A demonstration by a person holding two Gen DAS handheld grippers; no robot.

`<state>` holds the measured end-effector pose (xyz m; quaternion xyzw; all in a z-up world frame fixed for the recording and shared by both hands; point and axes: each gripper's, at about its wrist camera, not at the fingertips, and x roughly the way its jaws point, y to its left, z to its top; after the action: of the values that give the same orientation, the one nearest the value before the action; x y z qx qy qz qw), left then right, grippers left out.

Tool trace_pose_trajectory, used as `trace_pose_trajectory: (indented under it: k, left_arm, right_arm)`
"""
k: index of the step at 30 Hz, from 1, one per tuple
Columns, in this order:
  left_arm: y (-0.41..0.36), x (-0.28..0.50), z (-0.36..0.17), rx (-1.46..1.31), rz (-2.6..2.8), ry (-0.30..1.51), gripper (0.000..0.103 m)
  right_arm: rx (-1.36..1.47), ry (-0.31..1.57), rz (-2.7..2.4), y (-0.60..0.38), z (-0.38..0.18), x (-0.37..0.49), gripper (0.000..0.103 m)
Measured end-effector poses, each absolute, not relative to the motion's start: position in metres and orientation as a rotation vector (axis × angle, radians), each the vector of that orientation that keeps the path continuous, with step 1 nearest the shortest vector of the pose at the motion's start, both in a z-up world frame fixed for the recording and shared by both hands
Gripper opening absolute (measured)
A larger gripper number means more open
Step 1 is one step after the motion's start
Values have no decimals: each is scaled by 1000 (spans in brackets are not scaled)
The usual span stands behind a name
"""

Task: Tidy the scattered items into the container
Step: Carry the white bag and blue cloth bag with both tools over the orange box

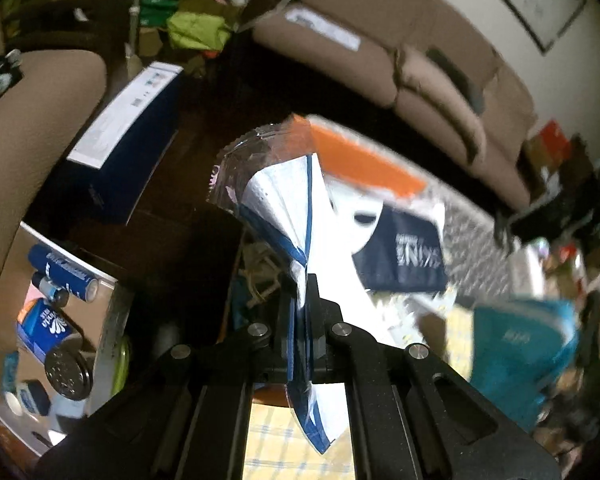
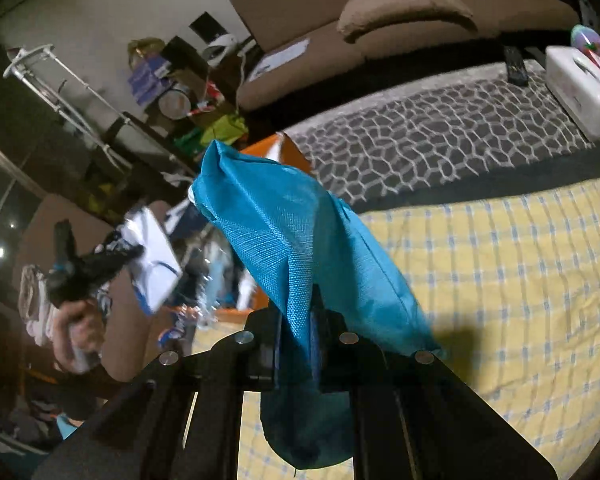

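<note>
The left tongs (image 1: 304, 300) are pinched fully shut on a white-and-blue packet (image 1: 288, 208) in clear crinkled wrap, which stands up from the jaws with its tail hanging below them. The right tongs (image 2: 300, 320) are clamped on a fold of a teal fabric pouch (image 2: 300, 232), which bulges above the jaws and sags beneath them, clear of the yellow checked cloth (image 2: 500, 280) below. Just past both loads sits the orange box (image 1: 364, 160), which I take to be the container; its inside is crowded with cords, wrappers and a dark blue pack (image 1: 404, 252), though blur hides what exactly. In the right view the left tongs (image 2: 112, 256) hover with the packet (image 2: 156, 256) close beside the box's open side, the pouch nearer the camera and in front of the box's corner. Neither item is inside yet. Judging by this, the job is midway: several things seem already stowed, two are in the air awaiting release, and more may remain. To the left a cardboard tray (image 1: 112, 296) holds batteries and a blue tin, and whether those count as scattered I cannot tell. Farther off, the patterned grey rug (image 2: 440, 132) carries a remote (image 2: 516, 64) and a white tissue box (image 2: 584, 88), then the brown sofa (image 2: 400, 12).
</note>
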<state>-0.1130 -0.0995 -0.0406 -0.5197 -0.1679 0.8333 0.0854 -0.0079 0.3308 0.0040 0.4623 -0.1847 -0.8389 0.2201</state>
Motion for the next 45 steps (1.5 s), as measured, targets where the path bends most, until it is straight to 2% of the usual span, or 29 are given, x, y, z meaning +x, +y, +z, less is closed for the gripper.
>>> trace_pose_trajectory:
  k: [4, 7, 12, 15, 19, 25, 27, 29, 30, 31, 33, 36, 38, 40, 43, 45]
  left_arm:
    - [-68, -124, -67, -1676, 2453, -314, 4]
    - [-60, -132, -77, -1687, 2487, -292, 4]
    - [-63, -138, -70, -1571, 2661, -277, 6]
    - [-63, -142, -79, -1548, 2672, -266, 6]
    - [-65, -142, -81, -1551, 2674, -283, 6]
    - [-69, -145, -76, -1610, 2626, -316, 8]
    - [-72, -145, -74, -1669, 2602, -338, 24]
    - [-77, -146, -73, -1723, 2550, -405, 63]
    - [-80, -143, -71, -1692, 2512, -478, 69]
    - [-83, -141, -70, -1674, 2490, -520, 73]
    - [-90, -140, -69, -1678, 2464, -584, 73]
    - [-101, -133, -58, -1652, 2516, -604, 74]
    - [-108, -125, -45, -1607, 2571, -607, 84]
    - [-115, -111, -24, -1534, 2714, -571, 91]
    - [-118, -92, 5, -1407, 2878, -483, 95]
    - [-120, -78, 21, -1325, 2927, -473, 99]
  right_arm:
    - [1223, -478, -2321, 315, 25, -19, 9]
    - [1170, -427, -2339, 299, 44, -34, 9]
    - [1021, -82, -2499, 245, 83, -59, 9]
    - [967, 5, -2516, 209, 92, -81, 9]
    - [1002, 105, -2440, 153, 74, -108, 9]
    - [1125, 315, -2308, 71, 4, -133, 10]
    - [1198, 266, -2248, 63, -24, -144, 10]
    - [1250, 239, -2209, 61, -45, -150, 10]
    - [1266, 211, -2194, 61, -55, -153, 10]
    - [1263, 180, -2188, 63, -57, -154, 11]
    - [1271, 136, -2158, 68, -54, -155, 13]
    - [1242, 115, -2128, 73, -39, -148, 31]
    - [1212, 99, -2106, 78, -26, -137, 35]
    - [1190, 9, -2032, 89, -14, -126, 36]
    - [1182, -101, -1972, 99, -3, -114, 46]
    - [1157, -137, -2007, 113, 8, -100, 48]
